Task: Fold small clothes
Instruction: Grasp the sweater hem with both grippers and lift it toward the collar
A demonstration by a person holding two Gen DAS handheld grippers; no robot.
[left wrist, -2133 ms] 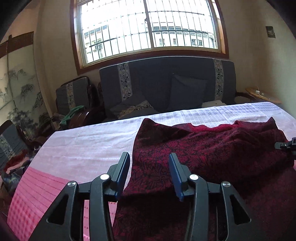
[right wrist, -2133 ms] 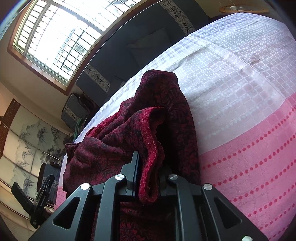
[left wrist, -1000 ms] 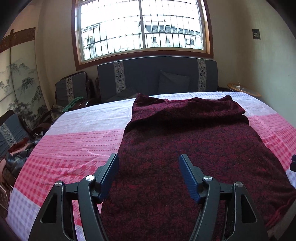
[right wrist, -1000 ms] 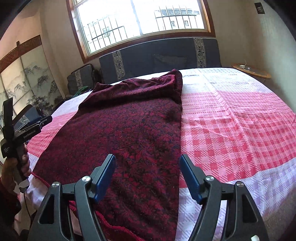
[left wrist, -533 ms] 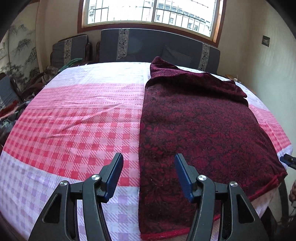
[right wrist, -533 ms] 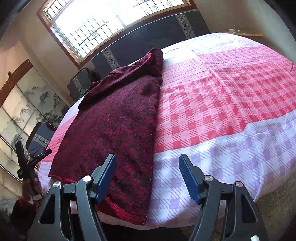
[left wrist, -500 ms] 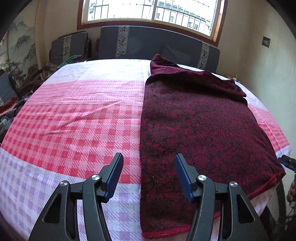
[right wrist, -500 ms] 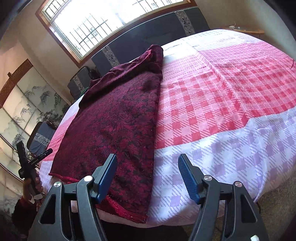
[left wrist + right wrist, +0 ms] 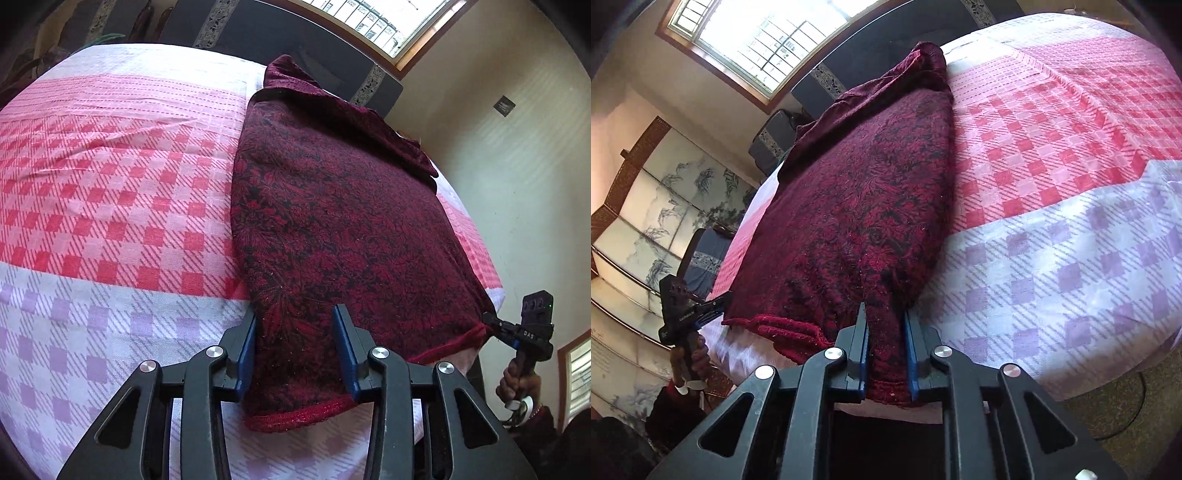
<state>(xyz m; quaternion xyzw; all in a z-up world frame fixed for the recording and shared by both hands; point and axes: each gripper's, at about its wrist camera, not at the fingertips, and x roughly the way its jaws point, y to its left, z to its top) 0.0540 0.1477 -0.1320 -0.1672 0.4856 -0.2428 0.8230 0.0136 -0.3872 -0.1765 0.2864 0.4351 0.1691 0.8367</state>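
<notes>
Left wrist view: the garment, dark red with a leafy pattern, lies flat along the checked bedsheet, its far end bunched toward the dark sofa under the window. Its near hem hangs over the sheet's edge. The left gripper straddles the hem's left corner; its jaws are closing with the cloth between them, the left pad against the garment's side edge, the right pad resting on the fabric without visibly pinching it yet. At the hem's other corner the right gripper shows small, its tip on the cloth, with the person's hand on its handle.

Right wrist view: the right gripper has its jaws closing, nearly together, squeezing a fold of the garment at that corner of the hem. The bedsheet spreads beside the garment. Past the hem, the left gripper reaches the other corner, a hand below it, before a painted screen.
</notes>
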